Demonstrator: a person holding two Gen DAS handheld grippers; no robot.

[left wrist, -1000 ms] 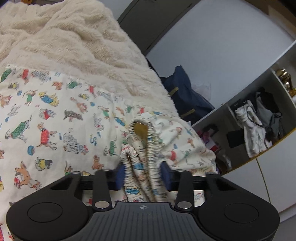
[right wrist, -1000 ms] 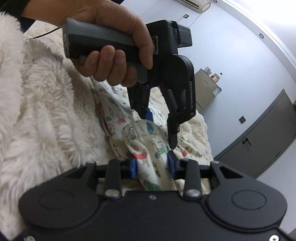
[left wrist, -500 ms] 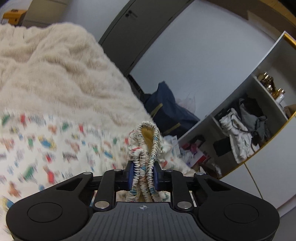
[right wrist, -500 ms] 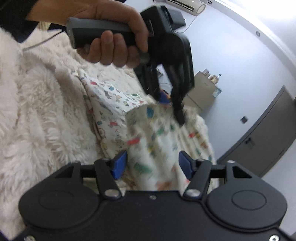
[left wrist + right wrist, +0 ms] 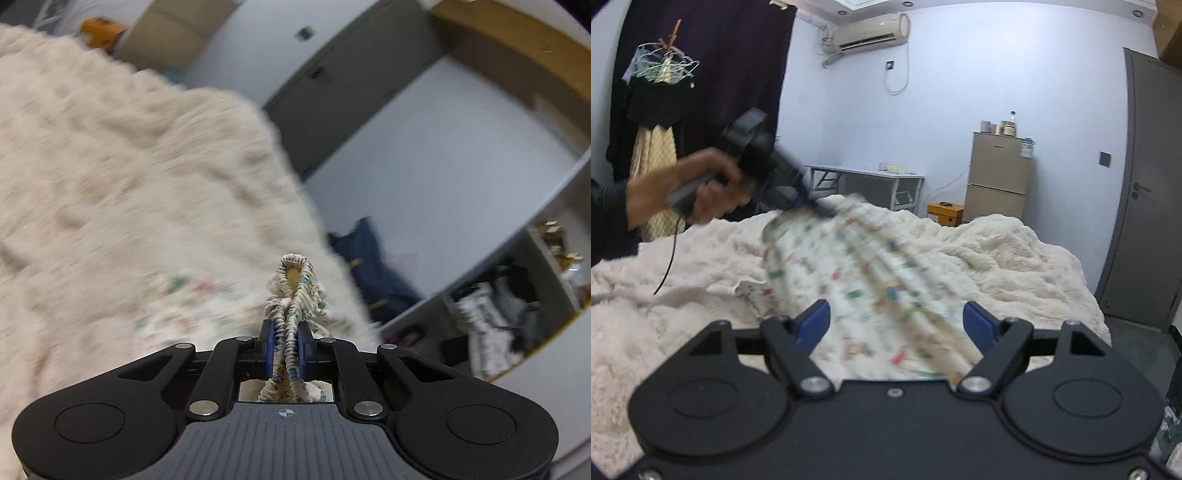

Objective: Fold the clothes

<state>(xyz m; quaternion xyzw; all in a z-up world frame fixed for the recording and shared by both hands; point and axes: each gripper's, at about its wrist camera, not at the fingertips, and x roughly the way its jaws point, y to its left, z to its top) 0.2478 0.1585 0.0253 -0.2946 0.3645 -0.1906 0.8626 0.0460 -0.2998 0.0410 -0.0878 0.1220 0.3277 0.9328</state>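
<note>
printed garment (image 5: 864, 295) on fluffy blanket (image 5: 1015, 258), left gripper (image 5: 285, 350) closing on waistband (image 5: 295, 280), right gripper (image 5: 895, 325) opening

Bed (image 5: 1015, 258): covered across its visible top by a cream fluffy blanket (image 5: 122, 177), rumpled into soft ridges; printed garment (image 5: 857, 280), pale with small coloured figures, lies spread on the blanket near the middle, one end lifted off it; thin dark cable (image 5: 670, 254) trails over the blanket's left side.
</note>
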